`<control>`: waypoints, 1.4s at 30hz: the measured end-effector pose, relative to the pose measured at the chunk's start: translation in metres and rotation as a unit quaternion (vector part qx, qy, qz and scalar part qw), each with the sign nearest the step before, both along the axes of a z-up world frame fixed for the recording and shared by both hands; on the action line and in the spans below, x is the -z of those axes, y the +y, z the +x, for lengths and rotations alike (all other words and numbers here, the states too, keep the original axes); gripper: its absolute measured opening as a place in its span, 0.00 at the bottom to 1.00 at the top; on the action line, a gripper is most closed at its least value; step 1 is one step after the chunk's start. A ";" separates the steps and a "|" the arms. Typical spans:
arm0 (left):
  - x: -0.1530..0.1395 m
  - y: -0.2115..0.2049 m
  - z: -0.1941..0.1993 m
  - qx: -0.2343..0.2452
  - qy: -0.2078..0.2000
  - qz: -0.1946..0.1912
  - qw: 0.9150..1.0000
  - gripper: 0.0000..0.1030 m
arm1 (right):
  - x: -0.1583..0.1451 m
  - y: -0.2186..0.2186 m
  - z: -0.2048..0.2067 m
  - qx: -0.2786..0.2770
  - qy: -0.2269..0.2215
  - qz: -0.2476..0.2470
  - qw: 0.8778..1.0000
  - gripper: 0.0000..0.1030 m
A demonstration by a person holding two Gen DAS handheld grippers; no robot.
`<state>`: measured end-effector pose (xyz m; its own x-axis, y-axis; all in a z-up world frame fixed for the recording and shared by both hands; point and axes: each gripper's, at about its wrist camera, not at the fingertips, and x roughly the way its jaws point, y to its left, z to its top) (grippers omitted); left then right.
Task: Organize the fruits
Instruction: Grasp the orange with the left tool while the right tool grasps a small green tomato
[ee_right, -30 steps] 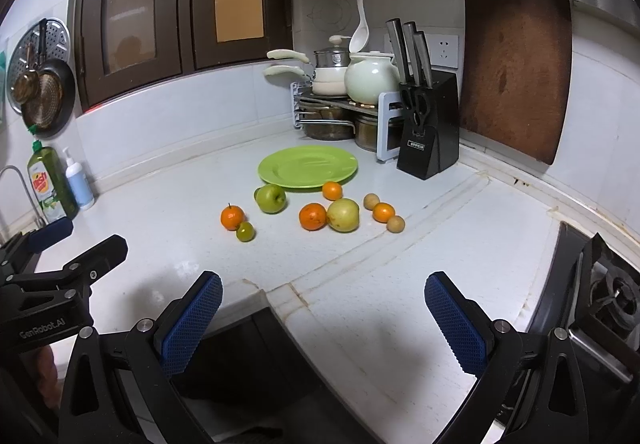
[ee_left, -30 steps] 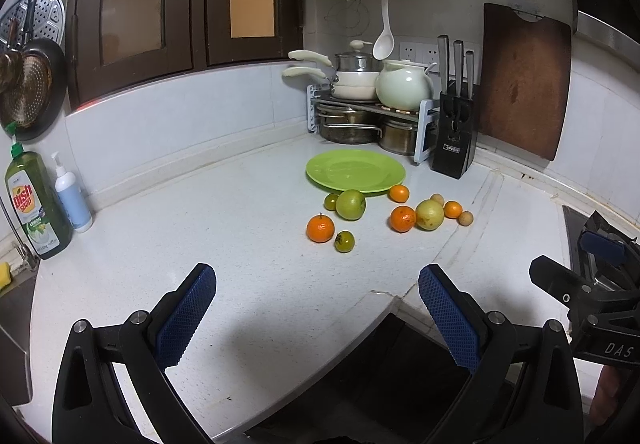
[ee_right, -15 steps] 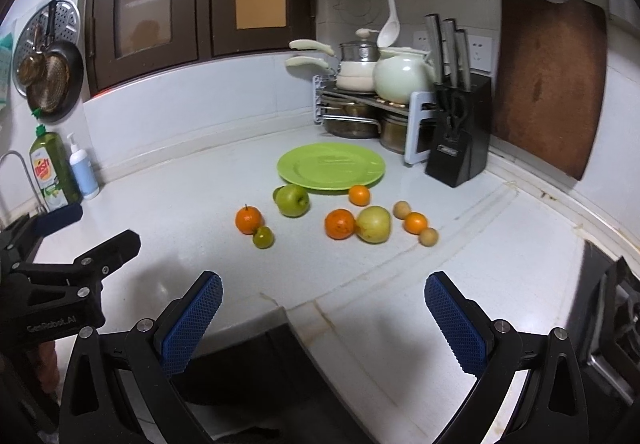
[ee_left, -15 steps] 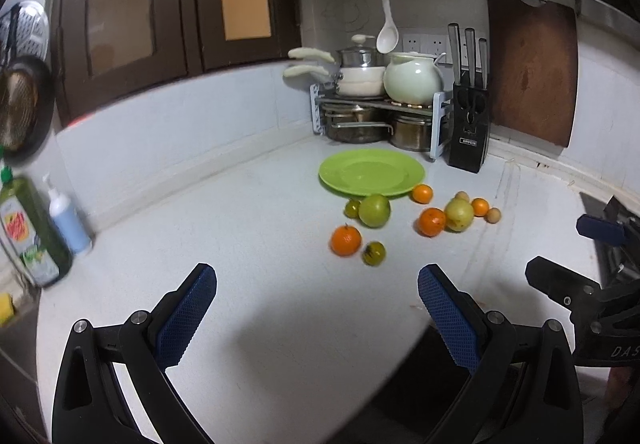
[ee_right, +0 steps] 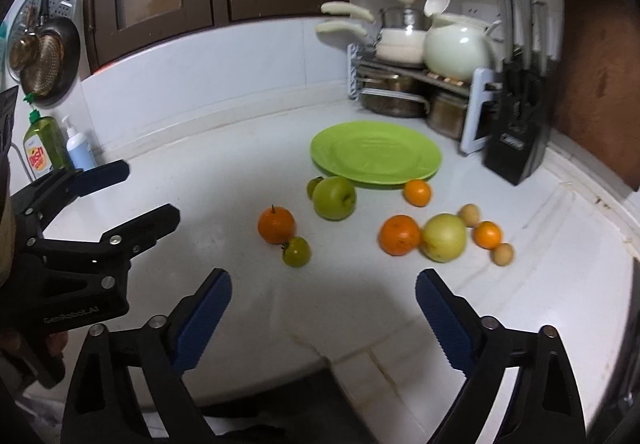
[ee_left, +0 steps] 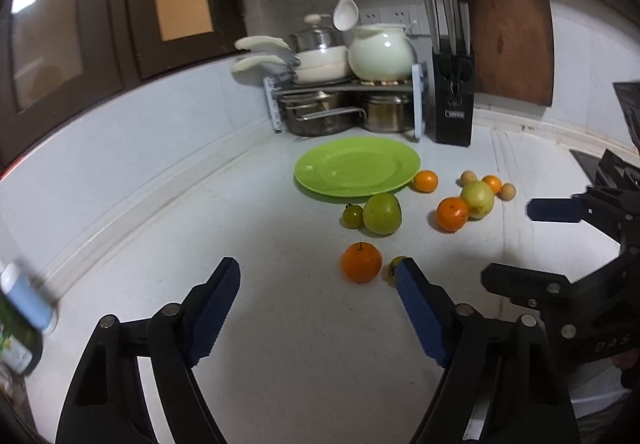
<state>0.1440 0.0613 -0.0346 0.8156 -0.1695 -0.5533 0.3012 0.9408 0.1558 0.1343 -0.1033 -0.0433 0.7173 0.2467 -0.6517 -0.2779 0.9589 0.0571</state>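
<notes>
I have both grippers over the white counter (ee_right: 224, 180), short of the fruit. My left gripper (ee_left: 318, 300) has its blue pads spread wide with nothing between them, and my right gripper (ee_right: 323, 314) is the same, fingers well apart and empty. The fruits lie loose on the counter in front of the green plate (ee_right: 376, 153), which sits flat and bare near the pot rack (ee_right: 416, 84). From the right wrist view, the green apple (ee_right: 334, 198) is just in front of the plate's near rim with its stem dimple facing up and toward me; a small green fruit (ee_right: 314, 186) touches it on the left. A stemmed orange (ee_right: 276, 225) stands with its stem up, and a green tomato (ee_right: 297, 252) touches it at the lower right. Further right, a large orange (ee_right: 400, 235) presses against a pale yellow-green apple (ee_right: 444, 238), with a small orange (ee_right: 487, 235) and two small tan fruits (ee_right: 469, 215) close behind and beside it. One more small orange (ee_right: 417, 193) sits just off the plate's near edge. The fruits are all roundish, so I see no clear long axis; the cluster as a whole runs left to right across my view. The knife block (ee_right: 516, 132) stands right of the rack.
</notes>
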 end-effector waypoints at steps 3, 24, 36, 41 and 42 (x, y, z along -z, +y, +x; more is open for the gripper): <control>0.007 0.002 0.014 0.018 0.011 0.003 1.000 0.72 | 0.008 0.008 0.016 -0.007 0.015 0.001 1.000 0.81; 0.059 -0.013 0.082 0.184 0.081 0.030 0.979 0.52 | 0.050 0.033 0.065 -0.016 0.076 0.000 0.997 0.52; 0.067 -0.022 0.096 0.233 0.090 0.030 0.968 0.44 | 0.057 0.029 0.073 -0.018 0.081 0.015 0.996 0.43; 0.069 -0.025 0.102 0.242 0.102 0.022 0.965 0.44 | 0.061 0.025 0.080 -0.017 0.094 0.040 0.995 0.40; 0.070 -0.026 0.102 0.243 0.101 0.024 0.965 0.44 | 0.061 0.024 0.080 -0.018 0.097 0.044 0.994 0.38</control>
<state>0.2461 0.0348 -0.1042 0.5214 -0.4741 -0.7095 0.7329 0.6746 0.0878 0.2145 -0.0793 -0.1047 0.5700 0.3319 -0.7516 -0.2879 0.9375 0.1956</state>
